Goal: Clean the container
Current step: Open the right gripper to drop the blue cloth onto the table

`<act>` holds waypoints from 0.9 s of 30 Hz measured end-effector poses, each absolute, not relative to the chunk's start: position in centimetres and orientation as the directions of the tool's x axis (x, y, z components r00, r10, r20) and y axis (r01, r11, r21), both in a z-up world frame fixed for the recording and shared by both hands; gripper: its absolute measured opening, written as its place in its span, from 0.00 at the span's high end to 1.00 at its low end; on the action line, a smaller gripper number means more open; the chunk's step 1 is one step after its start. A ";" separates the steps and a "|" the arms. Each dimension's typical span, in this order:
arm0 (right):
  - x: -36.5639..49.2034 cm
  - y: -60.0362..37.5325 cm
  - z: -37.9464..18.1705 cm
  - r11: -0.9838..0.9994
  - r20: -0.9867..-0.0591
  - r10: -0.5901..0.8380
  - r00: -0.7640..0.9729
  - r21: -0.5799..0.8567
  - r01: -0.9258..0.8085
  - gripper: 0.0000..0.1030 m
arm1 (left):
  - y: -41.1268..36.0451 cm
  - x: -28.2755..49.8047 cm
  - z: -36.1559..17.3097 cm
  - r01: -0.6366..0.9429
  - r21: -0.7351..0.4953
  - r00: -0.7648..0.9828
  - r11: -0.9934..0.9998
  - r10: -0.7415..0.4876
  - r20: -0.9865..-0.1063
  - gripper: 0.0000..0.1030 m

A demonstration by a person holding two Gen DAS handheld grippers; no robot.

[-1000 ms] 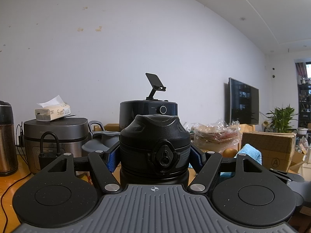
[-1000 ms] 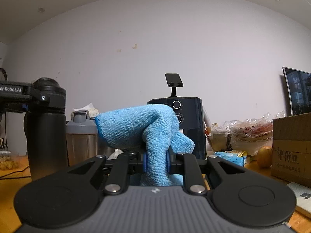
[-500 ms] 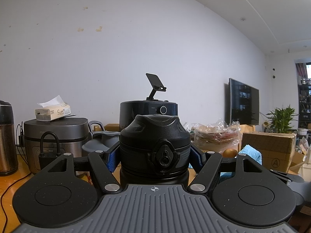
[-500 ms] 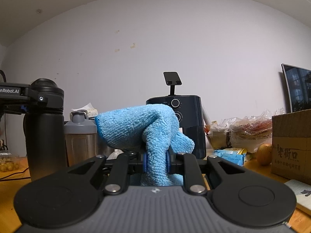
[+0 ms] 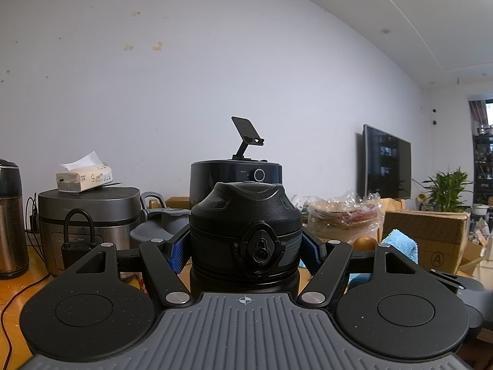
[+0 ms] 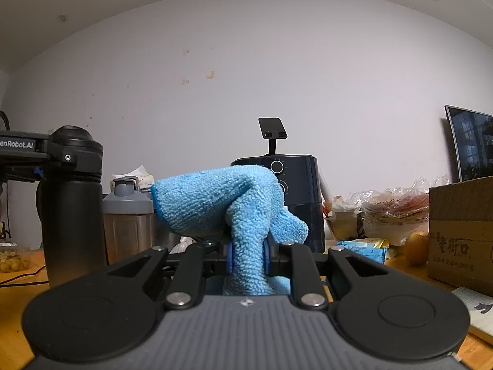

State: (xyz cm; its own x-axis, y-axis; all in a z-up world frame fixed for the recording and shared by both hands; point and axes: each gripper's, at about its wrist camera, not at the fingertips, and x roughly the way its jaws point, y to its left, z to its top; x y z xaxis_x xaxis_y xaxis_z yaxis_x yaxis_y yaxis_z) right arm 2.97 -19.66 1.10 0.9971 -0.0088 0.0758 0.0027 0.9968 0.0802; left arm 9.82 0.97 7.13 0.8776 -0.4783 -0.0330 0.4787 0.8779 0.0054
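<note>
A black lidded bottle [image 5: 245, 234] stood upright on the wooden table [image 6: 18, 280], its cap clamped between the blue pads of the left gripper [image 5: 245, 248]. Off to its right, well apart, the right gripper [image 6: 248, 254] pinched a bunched blue microfibre cloth [image 6: 228, 203] at its middle, jaws narrow. A grey shaker cup [image 6: 128, 215] and dark air fryer [image 6: 303, 197] stood behind.

We see L wrist cam level, v. close on black bottle [image 5: 245, 234]; R wrist cam level, same bottle [image 6: 72, 203] at left. Both share air fryer [image 5: 235, 178] [image 6: 295, 185], prob. same wall.
</note>
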 end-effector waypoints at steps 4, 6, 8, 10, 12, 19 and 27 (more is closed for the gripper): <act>2.6 -19.6 0.9 0.997 0.084 -0.015 0.996 0.073 0.009 0.84 | 0.9 9.8 7.2 0.479 0.005 0.878 0.878 -0.478 -0.033 0.34; 2.5 -19.7 0.9 0.997 0.085 -0.017 0.996 0.074 0.011 0.84 | 0.9 9.9 7.2 0.478 0.003 0.878 0.878 -0.478 -0.033 0.34; 2.6 -19.7 0.9 0.997 0.083 -0.017 0.996 0.075 0.011 0.84 | 0.9 9.9 7.2 0.478 0.003 0.878 0.879 -0.477 -0.033 0.34; 2.6 -19.7 0.9 0.997 0.083 -0.017 0.996 0.073 0.011 0.84 | 0.9 9.9 7.2 0.478 0.003 0.878 0.879 -0.477 -0.033 0.34; 2.6 -19.6 0.9 0.997 0.081 -0.017 0.997 0.070 0.011 0.84 | 0.9 9.9 7.2 0.477 0.002 0.878 0.879 -0.477 -0.033 0.34; 2.6 -19.5 1.0 0.998 0.072 -0.018 0.997 0.066 0.013 0.84 | 0.9 10.0 7.2 0.476 0.001 0.879 0.879 -0.476 -0.034 0.34; 3.0 -19.3 1.1 0.998 0.051 -0.026 0.998 0.052 0.023 0.84 | 0.8 10.0 7.3 0.475 0.000 0.880 0.880 -0.474 -0.035 0.34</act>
